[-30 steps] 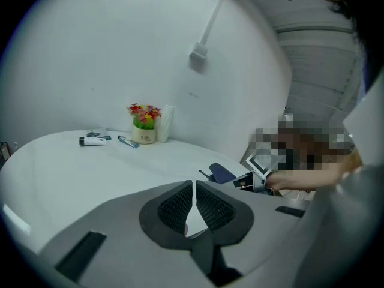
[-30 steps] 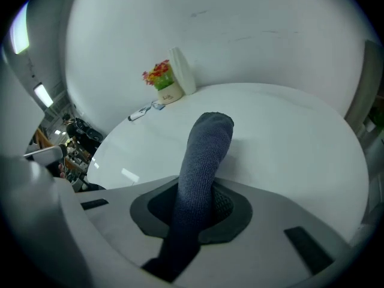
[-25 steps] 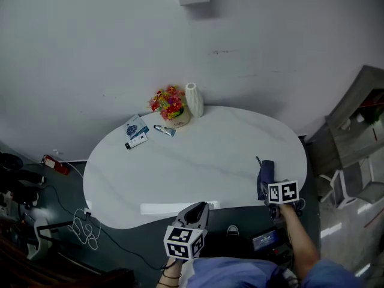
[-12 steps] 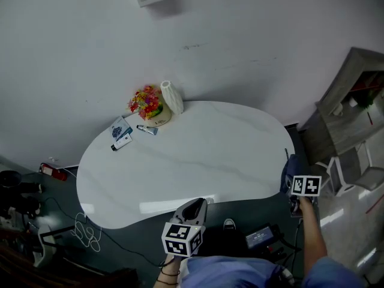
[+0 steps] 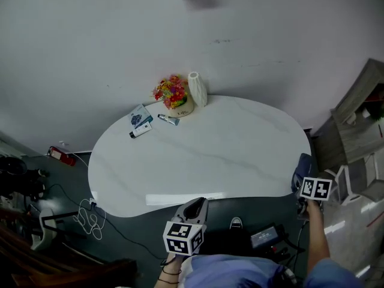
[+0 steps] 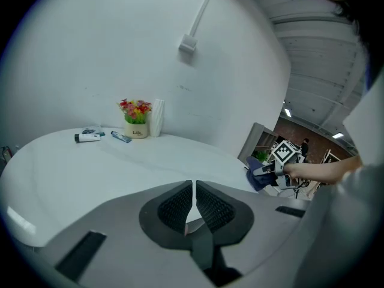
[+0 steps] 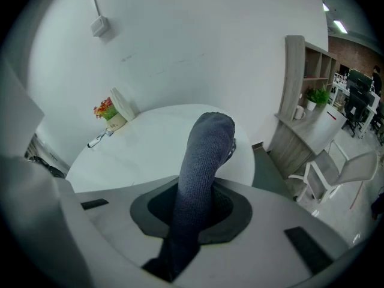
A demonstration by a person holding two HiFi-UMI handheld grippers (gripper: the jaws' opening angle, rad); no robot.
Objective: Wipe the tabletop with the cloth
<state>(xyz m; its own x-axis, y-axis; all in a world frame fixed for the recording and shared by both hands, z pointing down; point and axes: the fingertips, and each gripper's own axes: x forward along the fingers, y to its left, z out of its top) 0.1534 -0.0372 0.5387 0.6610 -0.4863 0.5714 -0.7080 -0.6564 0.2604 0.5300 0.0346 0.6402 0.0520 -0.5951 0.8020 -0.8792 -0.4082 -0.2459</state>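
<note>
A white oval tabletop (image 5: 204,155) fills the middle of the head view. My right gripper (image 5: 303,170) is at the table's right edge, shut on a dark blue cloth (image 5: 302,165) that stands up between its jaws (image 7: 201,161). From the left gripper view the cloth (image 6: 257,177) shows at the far right beside the marker cube. My left gripper (image 5: 193,212) hangs just off the table's near edge, its jaws closed together with nothing between them (image 6: 194,200).
At the table's far left stand a pot of red and yellow flowers (image 5: 173,96), a white ribbed vase (image 5: 197,89), a small tube (image 5: 168,120) and a flat packet (image 5: 138,118). Cables lie on the floor (image 5: 87,218). A wooden shelf (image 7: 306,95) and a chair (image 7: 339,173) stand to the right.
My right gripper with the cloth has slid from on the tabletop out to its right edge. The left gripper has stayed near the front edge.
</note>
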